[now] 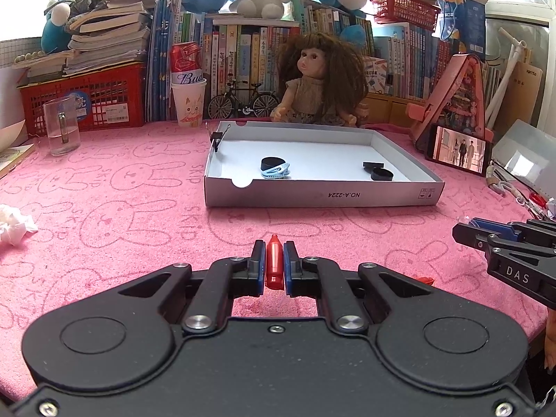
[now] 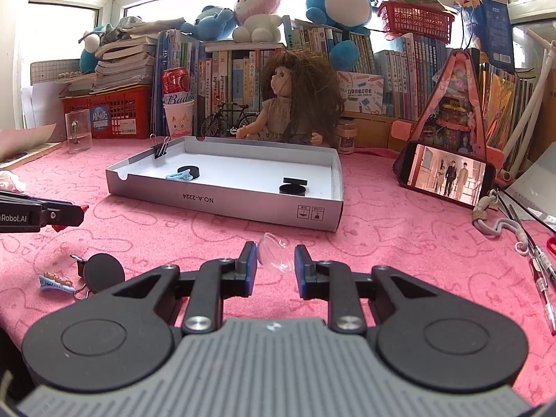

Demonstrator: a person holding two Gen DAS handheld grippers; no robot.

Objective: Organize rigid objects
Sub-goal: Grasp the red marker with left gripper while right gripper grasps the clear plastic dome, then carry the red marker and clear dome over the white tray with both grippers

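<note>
My left gripper is shut on a small red crayon-shaped piece, held just above the pink cloth in front of the grey cardboard tray. The tray holds a blue hair clip, black discs and a binder clip on its left wall. My right gripper is open with a clear plastic dome between its fingers, near the tray's front wall. The left gripper's tip shows in the right wrist view, red piece in it.
A black round disc, a small blue clip and a binder clip lie on the cloth at left. A phone, pens, a doll, a glass mug and books ring the table.
</note>
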